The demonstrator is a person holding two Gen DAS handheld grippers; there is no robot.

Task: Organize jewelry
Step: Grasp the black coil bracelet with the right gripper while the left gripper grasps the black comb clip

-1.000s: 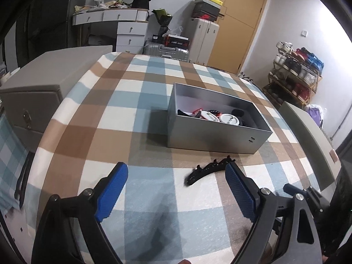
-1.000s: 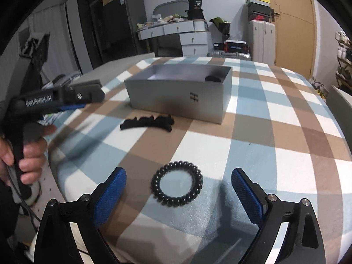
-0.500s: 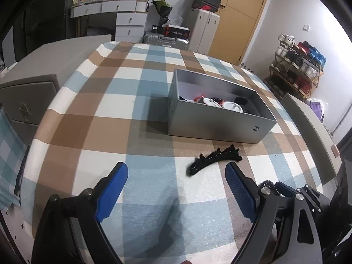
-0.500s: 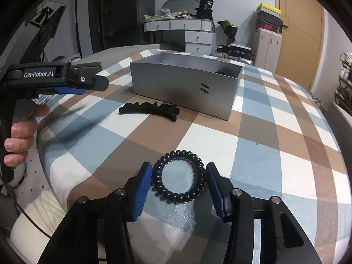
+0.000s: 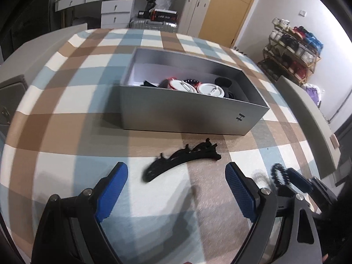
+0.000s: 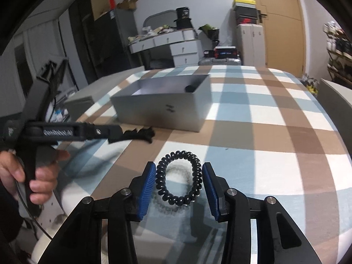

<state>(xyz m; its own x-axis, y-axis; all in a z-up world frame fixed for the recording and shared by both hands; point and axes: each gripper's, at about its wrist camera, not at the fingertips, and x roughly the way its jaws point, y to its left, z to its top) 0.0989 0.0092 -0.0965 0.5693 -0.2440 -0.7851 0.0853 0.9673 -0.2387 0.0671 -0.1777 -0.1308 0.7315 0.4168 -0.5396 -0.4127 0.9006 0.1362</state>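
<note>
On the far left of the right wrist view, bare fingers (image 6: pixel 41 182) wrapped round a black pistol-style handle, left gripper (image 6: pixel 114 132) reaching out level over the checked tablecloth (image 6: pixel 264 132). From its own camera, left gripper (image 5: pixel 176 187) spread wide, blue pads well apart, nothing between them — hovering low over the cloth. Just ahead of the gap, black claw hair clip (image 5: pixel 182 160) lying flat, slightly blurred, near the front wall of the grey box (image 5: pixel 187 114). Inside the box, a jumble of red, white and black pieces toward its right half; not clear enough to name.

Further right, right gripper (image 6: pixel 179 180) nearly closed, pads pressed against both sides of the black spiral hair tie (image 6: pixel 178 180) — ring squeezed into an upright oval, raised off the cloth with its shadow beneath. Same tie (image 5: pixel 278 175) glimpsed at the left camera's right edge, beside a blue pad.
</note>
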